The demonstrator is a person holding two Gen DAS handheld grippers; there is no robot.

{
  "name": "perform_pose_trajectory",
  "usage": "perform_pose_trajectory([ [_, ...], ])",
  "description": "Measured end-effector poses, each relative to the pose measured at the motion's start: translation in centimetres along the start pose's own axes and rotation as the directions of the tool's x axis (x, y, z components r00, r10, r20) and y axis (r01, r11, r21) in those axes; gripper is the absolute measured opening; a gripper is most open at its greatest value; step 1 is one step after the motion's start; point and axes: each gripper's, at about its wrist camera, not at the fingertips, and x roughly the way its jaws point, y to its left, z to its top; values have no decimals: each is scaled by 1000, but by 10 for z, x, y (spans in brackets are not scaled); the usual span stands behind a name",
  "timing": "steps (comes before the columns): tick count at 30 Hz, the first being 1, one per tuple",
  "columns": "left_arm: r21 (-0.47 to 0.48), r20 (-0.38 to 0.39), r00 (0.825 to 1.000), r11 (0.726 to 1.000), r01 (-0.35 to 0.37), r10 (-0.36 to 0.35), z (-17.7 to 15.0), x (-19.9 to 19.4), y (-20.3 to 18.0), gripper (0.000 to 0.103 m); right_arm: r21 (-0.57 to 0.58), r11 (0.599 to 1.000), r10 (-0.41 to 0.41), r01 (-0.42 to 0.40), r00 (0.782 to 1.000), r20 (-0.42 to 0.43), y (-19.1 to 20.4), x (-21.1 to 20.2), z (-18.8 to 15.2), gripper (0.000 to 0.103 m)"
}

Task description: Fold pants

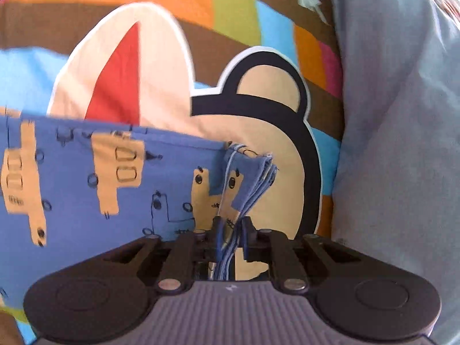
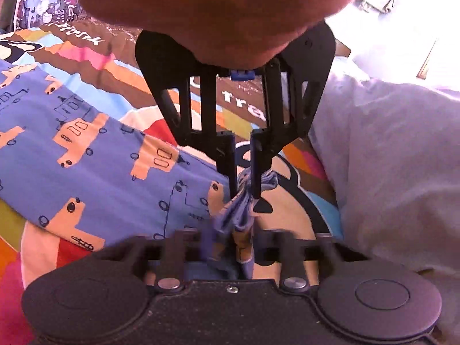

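We are pinching one bunched corner of the pants (image 2: pixel 86 155) with both grippers — left (image 1: pixel 230 225) and right (image 2: pixel 227 247) each clamped on cloth at lower centre, the rest spreading left over the quilt (image 1: pixel 161 66). We are judging this mid-fold — next, carrying that corner across evenly.

1. On the brown band of the colourful bedsheet (image 1: pixel 161 37), white letters "ank" are seen near the top edge, tilted and partly cut off.
2. In the right wrist view, the same bedsheet (image 2: pixel 72 54) carries white letters "tra" behind the black gripper frame, on a brown band.
3. Further left on it, one upside-down white word is too blurred to read.
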Motion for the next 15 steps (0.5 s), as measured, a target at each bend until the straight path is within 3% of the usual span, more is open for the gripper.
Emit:
perform_pose_trajectory([
  [2,94,24,998,993,-66,64,-3,-1,-12,56,3,1000,10,-10,1000,1,-3,-3,0,15],
  [6,236,99,985,958,-162,142,-10,0,-33,58,-15,1000,19,-19,1000,8,-1,-6,0,15],
  [9,261,122,981,948,-181,153,-11,6,-42,51,-25,999,26,-26,1000,8,0,-9,-1,15],
  [10,266,133,977,944,-195,164,-11,7,-44,42,-27,999,29,-29,1000,8,0,-9,-1,15],
  [11,275,152,970,934,-227,190,-12,9,-46,20,-30,999,33,-32,999,8,0,-9,0,15],
  [12,282,168,963,925,-254,213,-14,10,-48,13,-33,999,36,-36,999,8,0,-12,-1,15],
  [15,288,205,956,920,-266,212,-19,4,-44,10,-38,997,66,-66,998,-4,-2,-13,0,14],
])
